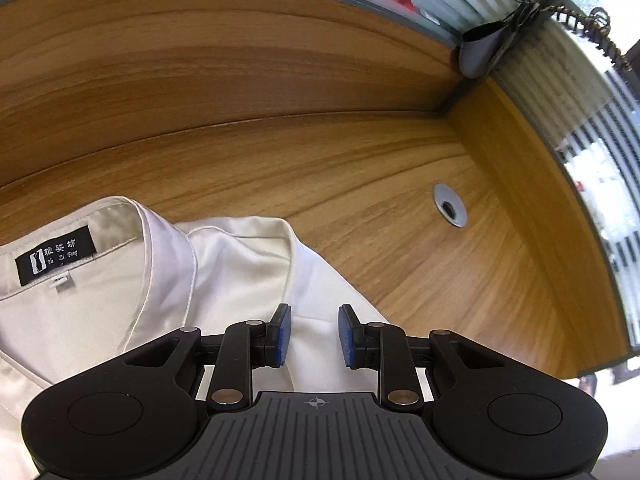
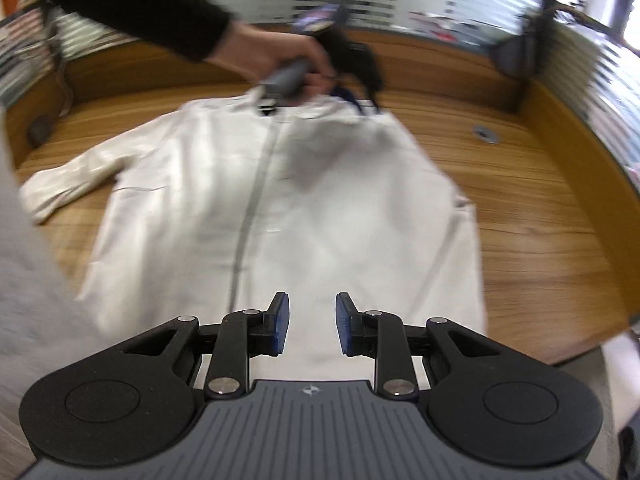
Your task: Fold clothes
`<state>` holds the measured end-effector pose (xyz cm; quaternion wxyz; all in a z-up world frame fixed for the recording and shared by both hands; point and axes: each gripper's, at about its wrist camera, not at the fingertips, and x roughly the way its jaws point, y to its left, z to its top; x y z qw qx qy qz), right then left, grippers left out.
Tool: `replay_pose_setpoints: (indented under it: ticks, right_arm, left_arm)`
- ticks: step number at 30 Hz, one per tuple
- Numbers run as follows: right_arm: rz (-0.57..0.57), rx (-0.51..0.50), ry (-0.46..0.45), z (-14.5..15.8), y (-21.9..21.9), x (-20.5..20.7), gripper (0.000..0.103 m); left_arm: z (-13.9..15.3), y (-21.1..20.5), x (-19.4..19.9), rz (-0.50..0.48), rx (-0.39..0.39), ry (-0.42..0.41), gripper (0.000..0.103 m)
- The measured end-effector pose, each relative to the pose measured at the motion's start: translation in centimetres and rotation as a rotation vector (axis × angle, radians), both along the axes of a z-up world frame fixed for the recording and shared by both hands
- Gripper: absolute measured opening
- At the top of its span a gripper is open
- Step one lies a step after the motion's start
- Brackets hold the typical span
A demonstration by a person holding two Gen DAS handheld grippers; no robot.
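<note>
A cream satin shirt (image 2: 320, 200) lies spread face up on the wooden desk (image 2: 540, 260), with its collar at the far end. One sleeve (image 2: 68, 188) stretches out to the left. In the left wrist view the collar's black label (image 1: 56, 254) shows, and my left gripper (image 1: 314, 334) hovers open over the shirt's (image 1: 224, 272) shoulder near its right edge, with nothing between the blue pads. The right wrist view is blurred. My right gripper (image 2: 312, 322) stands open above the hem, its pads bare. A hand (image 2: 280, 52) in a black sleeve holds the left gripper (image 2: 356, 92) at the collar.
A raised wooden wall (image 1: 200, 60) borders the desk at the back and right. A round cable grommet (image 1: 450, 204) sits in the desk right of the shirt. A grey pouch (image 1: 476, 48) hangs at the corner. A small dark object (image 2: 38, 132) lies far left. Grey clothing (image 2: 24, 280) fills the left edge.
</note>
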<state>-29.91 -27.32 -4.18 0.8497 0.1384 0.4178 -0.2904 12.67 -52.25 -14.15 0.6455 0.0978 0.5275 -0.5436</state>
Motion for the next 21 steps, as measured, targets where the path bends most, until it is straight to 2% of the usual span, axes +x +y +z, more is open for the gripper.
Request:
replay_pose_setpoints:
  ticks: [4, 9, 16, 21]
  right_arm:
    - [-0.048, -0.028, 0.006, -0.9, -3.6, -1.5, 0.029]
    - [-0.121, -0.008, -0.001, -2.5, -9.9, -2.7, 0.029]
    - [-0.205, 0.104, -0.086, -5.5, -18.2, -2.6, 0.029]
    - [-0.205, 0.226, -0.148, -8.4, -22.1, -0.7, 0.029]
  left_arm:
    - [0.0, 0.6, 0.5, -0.001, 0.005, 0.015, 0.028]
    - [-0.5, 0.8, 0.0, 0.006, 0.007, 0.022, 0.031]
    - [-1.1, 1.2, -0.6, 0.086, 0.021, -0.023, 0.033]
    - [-1.4, 1.7, -0.9, 0.116, -0.019, 0.017, 0.037]
